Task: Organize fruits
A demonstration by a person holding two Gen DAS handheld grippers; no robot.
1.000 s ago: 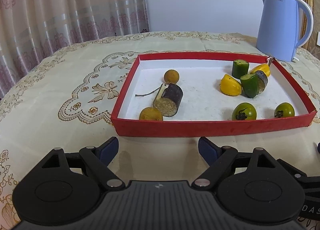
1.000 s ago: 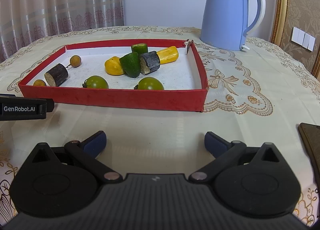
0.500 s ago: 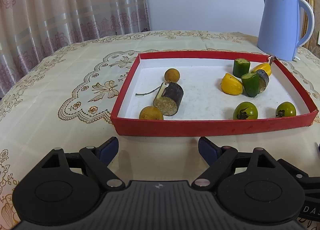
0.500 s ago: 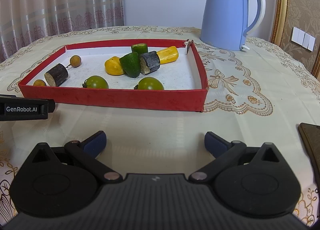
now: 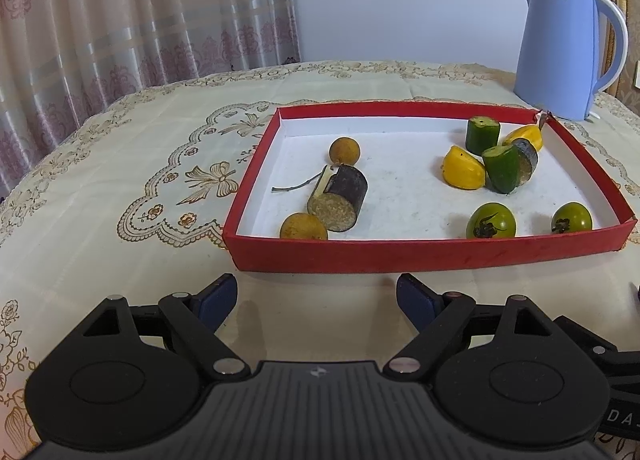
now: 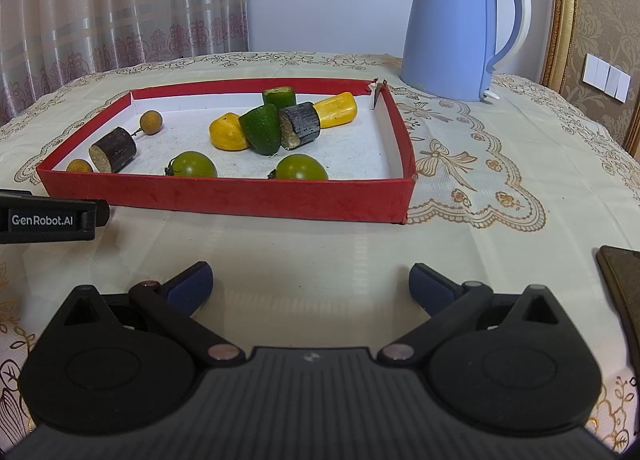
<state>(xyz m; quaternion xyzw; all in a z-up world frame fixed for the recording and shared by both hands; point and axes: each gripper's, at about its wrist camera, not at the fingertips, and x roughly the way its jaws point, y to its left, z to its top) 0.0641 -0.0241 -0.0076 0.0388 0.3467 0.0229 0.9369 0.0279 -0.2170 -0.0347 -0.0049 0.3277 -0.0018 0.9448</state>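
Fruits lie in the red tray [image 5: 432, 256] just ahead of both empty, wide-open grippers: left gripper [image 5: 316, 298], right gripper [image 6: 310, 284]. Green tomatoes [image 6: 302, 168] look light, smooth, likely to roll; pinch across the middle.

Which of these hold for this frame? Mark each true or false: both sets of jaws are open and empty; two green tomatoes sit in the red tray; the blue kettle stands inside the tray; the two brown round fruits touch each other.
1. Left gripper and right gripper have open, empty jaws. True.
2. Two green tomatoes sit in the red tray. True.
3. The blue kettle stands inside the tray. False: it stands on the tablecloth beyond the tray's far corner.
4. The brown round fruits touch. False: a dark cut piece lies between them.
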